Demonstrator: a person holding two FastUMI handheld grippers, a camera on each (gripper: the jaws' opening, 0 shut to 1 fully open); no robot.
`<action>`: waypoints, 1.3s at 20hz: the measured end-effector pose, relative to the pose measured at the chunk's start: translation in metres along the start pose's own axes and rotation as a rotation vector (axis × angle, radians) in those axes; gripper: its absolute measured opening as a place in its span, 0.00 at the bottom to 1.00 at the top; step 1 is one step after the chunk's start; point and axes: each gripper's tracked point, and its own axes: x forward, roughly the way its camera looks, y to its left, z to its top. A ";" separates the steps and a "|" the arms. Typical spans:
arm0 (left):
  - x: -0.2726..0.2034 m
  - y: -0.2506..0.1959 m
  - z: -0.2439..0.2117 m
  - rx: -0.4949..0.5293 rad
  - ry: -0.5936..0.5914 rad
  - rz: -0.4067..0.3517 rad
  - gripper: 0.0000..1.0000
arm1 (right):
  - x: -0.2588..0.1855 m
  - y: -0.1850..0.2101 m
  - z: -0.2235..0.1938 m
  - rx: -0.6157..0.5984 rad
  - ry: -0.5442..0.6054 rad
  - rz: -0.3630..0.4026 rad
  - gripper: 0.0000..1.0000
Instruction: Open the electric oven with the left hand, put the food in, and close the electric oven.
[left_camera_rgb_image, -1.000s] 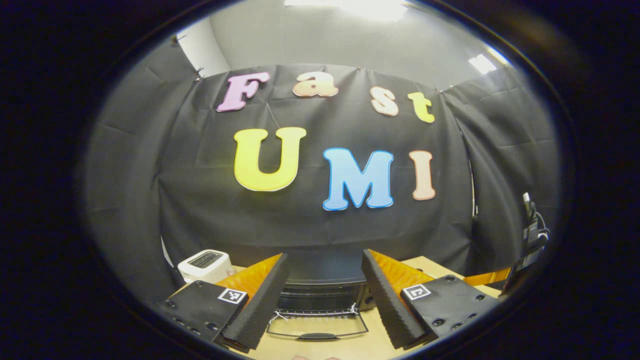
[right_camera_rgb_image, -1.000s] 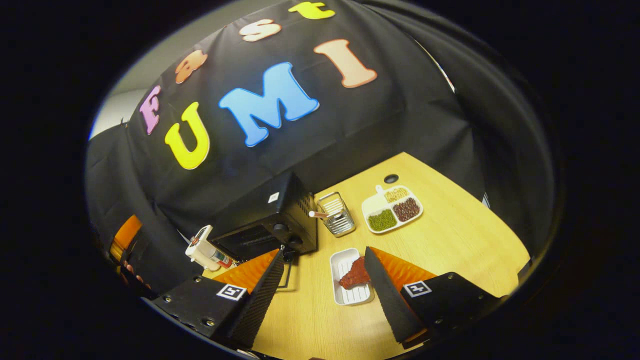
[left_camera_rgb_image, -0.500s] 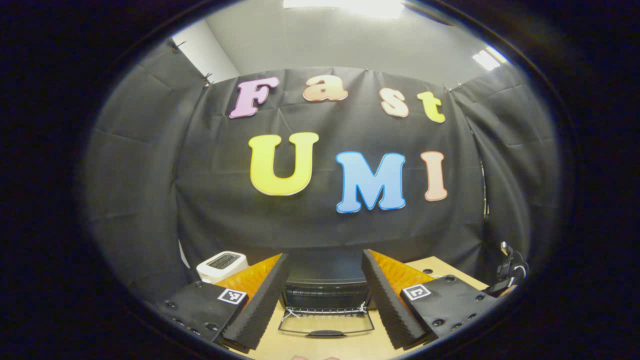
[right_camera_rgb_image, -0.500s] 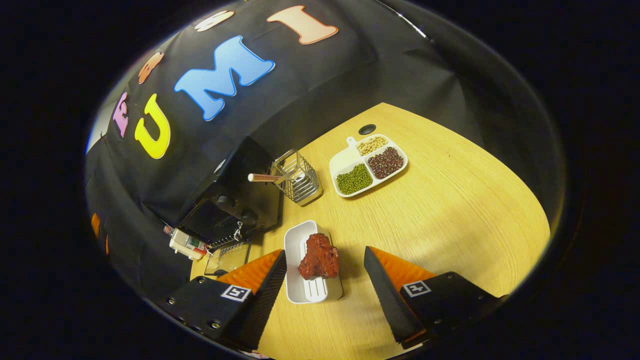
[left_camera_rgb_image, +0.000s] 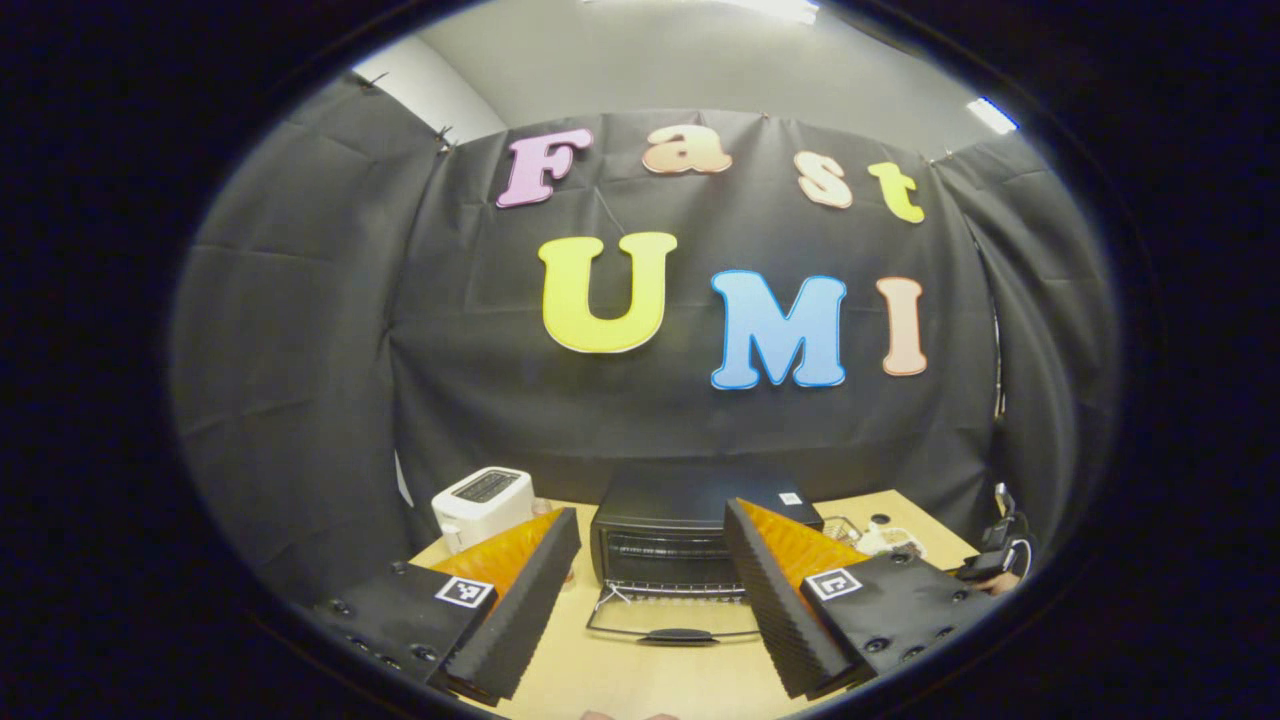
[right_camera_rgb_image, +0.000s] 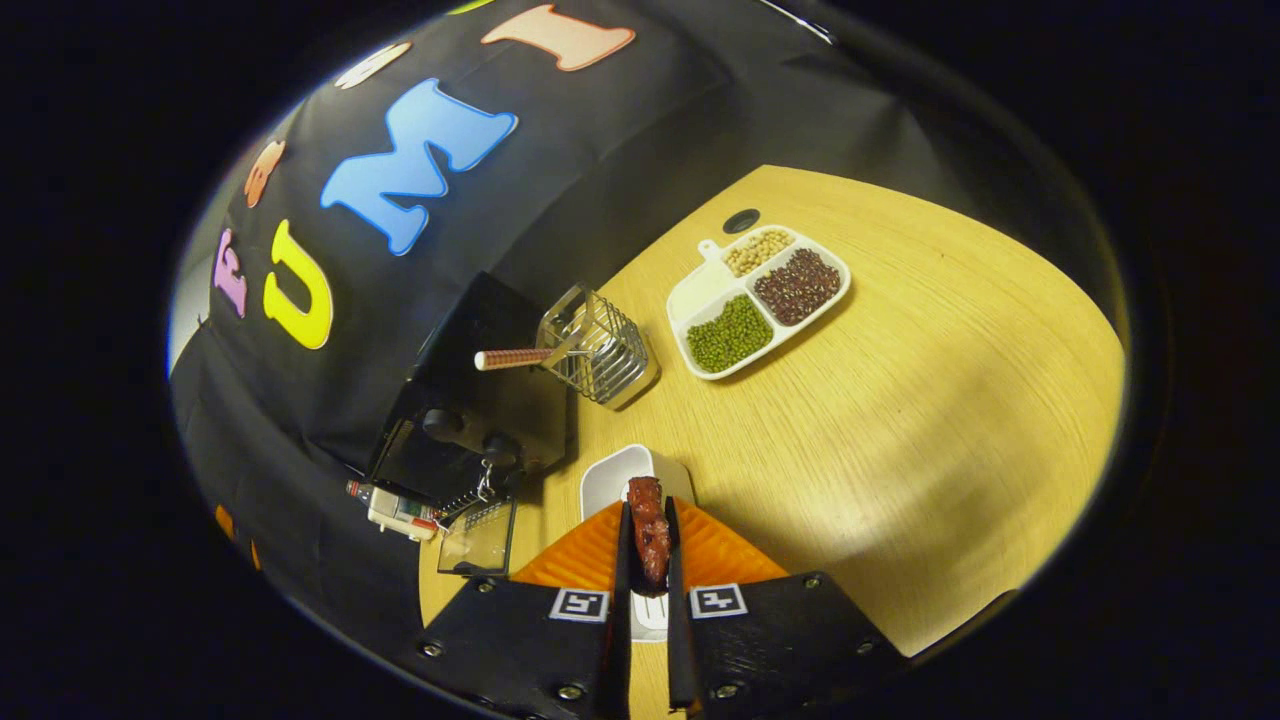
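In the left gripper view, a white toaster (left_camera_rgb_image: 482, 496) stands at the far left of the wooden table (left_camera_rgb_image: 640, 675). Just right of it sits the black oven (left_camera_rgb_image: 690, 530), its door (left_camera_rgb_image: 672, 622) dropped flat onto the table toward the camera, handle nearest. The left gripper (left_camera_rgb_image: 652, 590) hangs in front of the oven with its fingers spread wide and nothing between them; the open door shows through the gap. Farther right, near the table's far right edge, part of the other gripper and the hand holding it (left_camera_rgb_image: 992, 570) can be seen, too small to tell more.

In the right gripper view, the toaster (right_camera_rgb_image: 400, 510) lies at the left edge, beside the oven (right_camera_rgb_image: 470, 400) with its two knobs. The door (right_camera_rgb_image: 478, 535) lies open on the table (right_camera_rgb_image: 900, 420) in front of it. Just right of the oven stands a wire basket (right_camera_rgb_image: 597, 345) with a ribbed handle pointing left. Below it, near the camera, is a white tray (right_camera_rgb_image: 615, 478), and over its near end the right gripper (right_camera_rgb_image: 647, 540) is closed narrow on the food (right_camera_rgb_image: 648, 528), a dark red piece pinched upright between both fingers. Whether the food touches the tray I cannot tell. Far right of the basket, well apart from the tray, sits a divided dish (right_camera_rgb_image: 757, 298) holding green, dark red and pale beans, with a small dark hole (right_camera_rgb_image: 741, 220) in the table beyond it.
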 end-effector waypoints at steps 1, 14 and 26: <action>-0.002 0.003 0.002 -0.004 -0.003 -0.003 1.00 | 0.001 0.002 0.001 0.012 0.002 0.006 0.16; 0.025 0.015 -0.002 -0.062 -0.024 -0.134 0.98 | -0.078 0.104 -0.002 0.261 -0.091 0.282 0.15; 0.029 0.095 -0.006 -0.015 -0.032 -0.128 0.98 | -0.032 0.234 -0.023 0.477 -0.098 0.518 0.15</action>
